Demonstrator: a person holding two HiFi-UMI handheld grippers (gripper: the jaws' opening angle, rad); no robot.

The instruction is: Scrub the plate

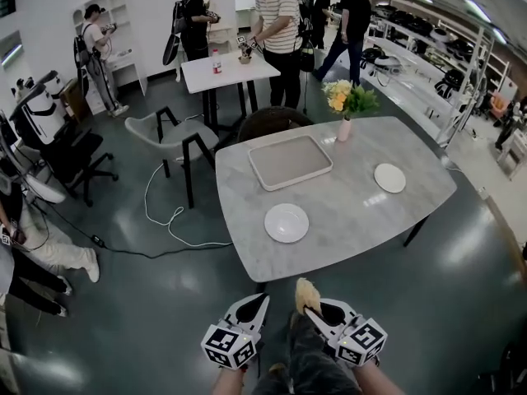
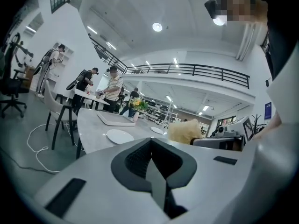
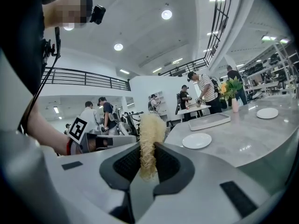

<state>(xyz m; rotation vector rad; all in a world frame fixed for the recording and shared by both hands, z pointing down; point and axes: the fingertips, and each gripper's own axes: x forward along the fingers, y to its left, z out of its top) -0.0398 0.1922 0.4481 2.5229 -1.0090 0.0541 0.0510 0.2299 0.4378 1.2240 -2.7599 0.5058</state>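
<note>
Both grippers were held low at the near edge of the head view, off the table (image 1: 346, 220) and above the person's legs. They sat side by side, jaws pointing far toward the table, forearms coming in from the bottom edge.

The left gripper (image 1: 262, 300) (image 2: 151, 143) had its jaws pressed together with nothing between them. The right gripper (image 1: 313, 309) (image 3: 148, 158) was clamped on a pale yellow fibrous scrubber (image 1: 307, 293) (image 3: 150, 129), which stood upright out of the jaws with its fluffy top above the tips. In the left gripper view the scrubber showed just to the right.

The plate (image 1: 286, 222) (image 3: 196, 140) was white, round and flat, with nothing visible on it. It lay on the near part of the grey marble table, left of centre, well apart from both grippers and touching neither.

A grey rectangular tray (image 1: 290, 161) lay just far of the plate. A second, smaller white plate (image 1: 389, 178) sat toward the right side of the table. A pink vase (image 1: 344, 128) with yellow flowers stood at the far edge.

Other people stood around a small white table (image 1: 229, 71) farther back.
</note>
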